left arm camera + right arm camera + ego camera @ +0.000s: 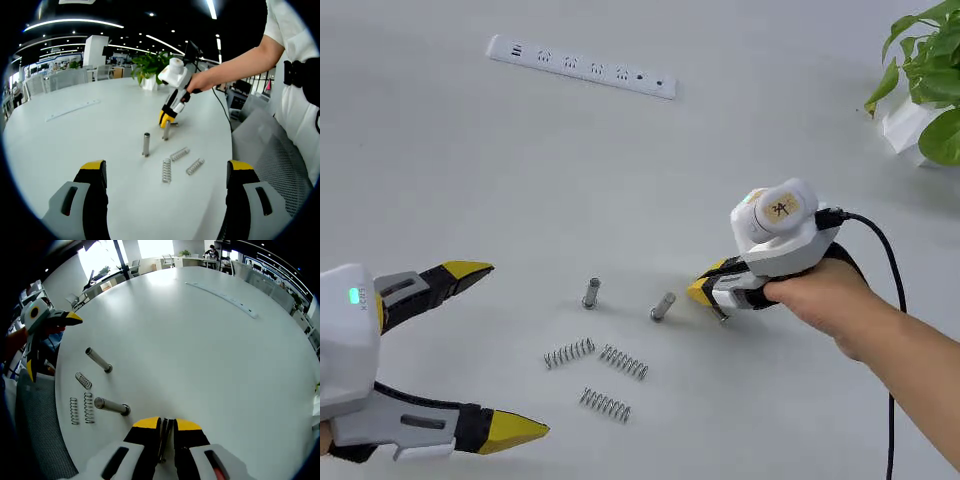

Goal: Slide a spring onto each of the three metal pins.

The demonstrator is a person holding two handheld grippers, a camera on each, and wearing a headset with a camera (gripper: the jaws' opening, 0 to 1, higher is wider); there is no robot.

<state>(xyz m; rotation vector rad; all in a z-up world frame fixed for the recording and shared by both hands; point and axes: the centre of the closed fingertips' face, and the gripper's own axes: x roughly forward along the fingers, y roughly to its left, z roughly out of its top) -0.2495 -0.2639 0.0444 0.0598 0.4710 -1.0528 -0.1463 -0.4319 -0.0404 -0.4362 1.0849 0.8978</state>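
Left tongs (495, 350) wide open, right tongs (708, 292) clenched on a third pin (164, 434) over the white counter (470, 180).
In the head view the left tongs hang released at the near left, touching nothing. Three springs (623, 362) lie flat just right of them, and just beyond stand a left pin (591, 292) and a right pin (663, 306), apart. The right tongs hover just right of the right pin. The right gripper view shows the third pin pinched between shut jaws, while the head view shows its end poking below the yellow tips. A power strip (580, 66) lies far left, a plant (925, 80) far right.
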